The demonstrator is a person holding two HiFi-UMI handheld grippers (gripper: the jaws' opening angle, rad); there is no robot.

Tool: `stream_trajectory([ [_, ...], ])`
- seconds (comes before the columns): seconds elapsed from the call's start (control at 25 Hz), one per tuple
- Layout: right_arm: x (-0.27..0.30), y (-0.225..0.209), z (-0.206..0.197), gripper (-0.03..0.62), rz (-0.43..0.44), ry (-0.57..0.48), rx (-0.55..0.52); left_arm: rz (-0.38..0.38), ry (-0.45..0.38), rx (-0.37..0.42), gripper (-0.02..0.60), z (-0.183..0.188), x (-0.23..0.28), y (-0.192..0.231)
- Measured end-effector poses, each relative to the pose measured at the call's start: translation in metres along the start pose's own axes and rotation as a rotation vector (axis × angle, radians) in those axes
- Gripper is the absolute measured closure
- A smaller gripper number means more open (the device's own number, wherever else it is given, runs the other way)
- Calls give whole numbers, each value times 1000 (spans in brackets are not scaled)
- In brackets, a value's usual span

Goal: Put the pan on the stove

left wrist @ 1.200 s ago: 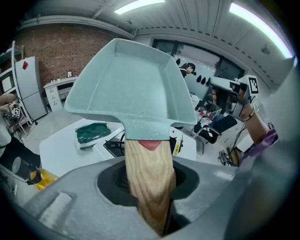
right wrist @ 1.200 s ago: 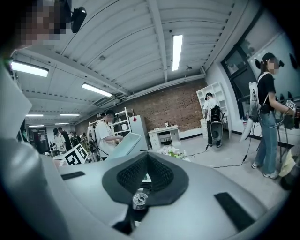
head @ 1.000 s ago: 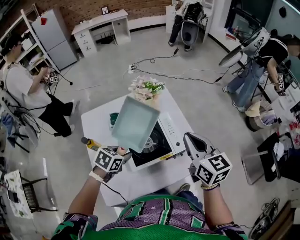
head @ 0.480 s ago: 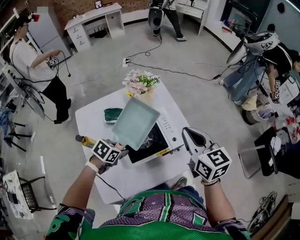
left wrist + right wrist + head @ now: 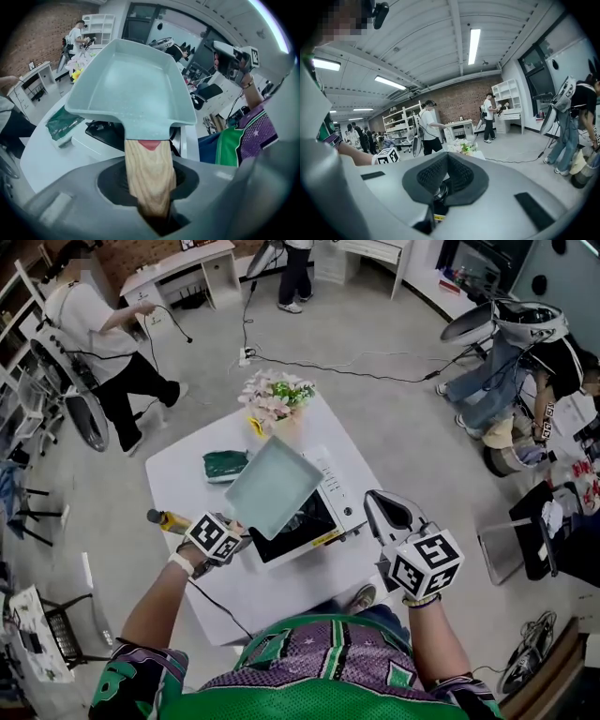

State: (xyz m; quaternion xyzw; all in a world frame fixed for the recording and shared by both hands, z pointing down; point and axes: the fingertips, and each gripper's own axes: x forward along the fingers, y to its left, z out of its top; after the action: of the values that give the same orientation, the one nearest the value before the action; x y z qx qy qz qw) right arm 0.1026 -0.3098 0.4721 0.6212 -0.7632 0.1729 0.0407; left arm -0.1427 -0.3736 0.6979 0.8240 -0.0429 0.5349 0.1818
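Observation:
A pale green square pan point(image 5: 274, 488) with a wooden handle point(image 5: 149, 173) hangs tilted above the stove point(image 5: 339, 498), a white cooker with a black top on the white table point(image 5: 183, 498). My left gripper point(image 5: 239, 538) is shut on the handle, which runs between its jaws in the left gripper view, the pan point(image 5: 131, 89) stretching out ahead over the stove point(image 5: 105, 133). My right gripper point(image 5: 382, 512) hovers at the table's right edge beside the stove, its pads together with nothing between them point(image 5: 445, 180).
A flower bunch point(image 5: 275, 399) stands at the table's far end and a green packet point(image 5: 225, 465) lies left of the stove. A yellow-handled object point(image 5: 169, 519) sits near the left gripper. People, cables, desks and chairs stand around on the floor.
The left gripper has lowered the pan toward the stove and tilted it. The right gripper has stayed where it was.

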Motion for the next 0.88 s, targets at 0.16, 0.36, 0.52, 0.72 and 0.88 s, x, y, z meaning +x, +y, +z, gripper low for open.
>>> stream_trajectory([
  [0.16, -1, -1, -7, 592, -10, 4, 16, -35, 70, 55, 457, -7, 6, -1],
  [0.36, -4, -2, -17, 592, -24, 11, 46, -38, 157, 150, 457, -11, 9, 1],
  [0.52, -8, 1, -24, 592, -29, 19, 58, -44, 193, 187, 457, -13, 12, 2],
  [0.72, -11, 0, -31, 592, -32, 26, 66, -52, 229, 192, 457, -13, 18, 11],
  [0.88, -12, 1, -35, 593, -34, 32, 71, -77, 241, 203, 457, -14, 19, 10],
])
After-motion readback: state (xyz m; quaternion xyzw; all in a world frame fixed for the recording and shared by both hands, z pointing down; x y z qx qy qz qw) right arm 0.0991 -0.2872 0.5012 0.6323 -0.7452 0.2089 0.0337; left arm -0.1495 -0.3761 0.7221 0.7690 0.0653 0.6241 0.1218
